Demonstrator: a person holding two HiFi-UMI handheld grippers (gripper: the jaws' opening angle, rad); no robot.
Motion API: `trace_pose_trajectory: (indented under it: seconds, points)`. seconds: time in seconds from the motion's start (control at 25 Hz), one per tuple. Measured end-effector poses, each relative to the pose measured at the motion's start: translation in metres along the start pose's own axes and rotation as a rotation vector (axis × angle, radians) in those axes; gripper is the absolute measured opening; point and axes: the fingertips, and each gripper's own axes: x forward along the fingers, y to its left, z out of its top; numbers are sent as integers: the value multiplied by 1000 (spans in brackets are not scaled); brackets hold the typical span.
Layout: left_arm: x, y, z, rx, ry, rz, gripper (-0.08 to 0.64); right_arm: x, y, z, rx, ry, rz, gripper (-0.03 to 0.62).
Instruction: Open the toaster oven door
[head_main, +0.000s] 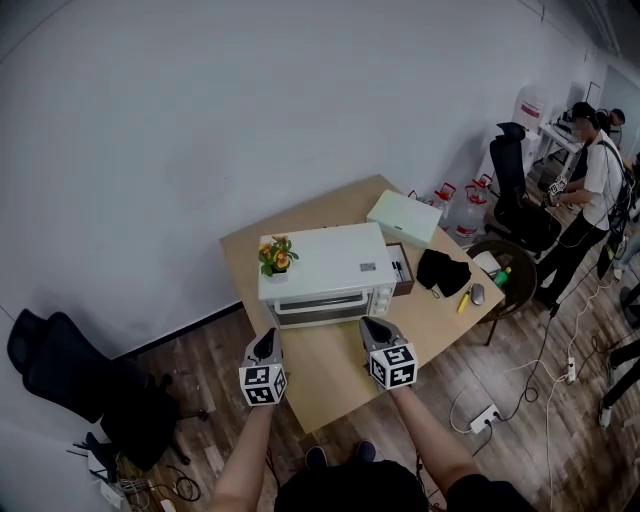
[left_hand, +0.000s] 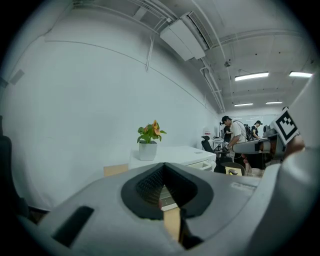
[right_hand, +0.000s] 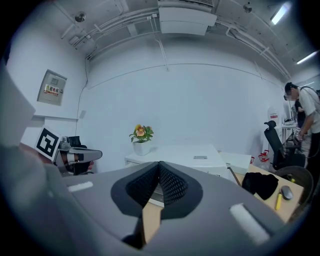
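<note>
Holding the left hand-held gripper (head_main: 268, 337) and the right hand-held gripper (head_main: 369, 324) near the white toaster oven (head_main: 325, 262) on the table (head_main: 335, 370), I see both jaw pairs pressed together, empty, their bodies hiding most of its closed door (head_main: 320, 305) in the gripper views.

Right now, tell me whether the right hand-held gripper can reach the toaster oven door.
Probably yes: the right hand-held gripper hovers just in front of the toaster oven door, with only bare table between them.

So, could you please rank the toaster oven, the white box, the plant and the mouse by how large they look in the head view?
Largest to smallest:
1. toaster oven
2. white box
3. plant
4. mouse
</note>
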Motion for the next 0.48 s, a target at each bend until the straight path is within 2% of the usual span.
trace_pose_trajectory:
  seconds: [0.28, 0.4, 0.48]
  points:
    - [30, 8, -10, -4, 55, -15, -5, 26, -17, -11, 5, 35, -19, 12]
    - [45, 17, -16, -47, 77, -6, -5, 38, -26, -17, 8, 63, -40, 12]
    - [53, 21, -18, -42, 79, -10, -5, 46, -24, -16, 15, 64, -28, 12]
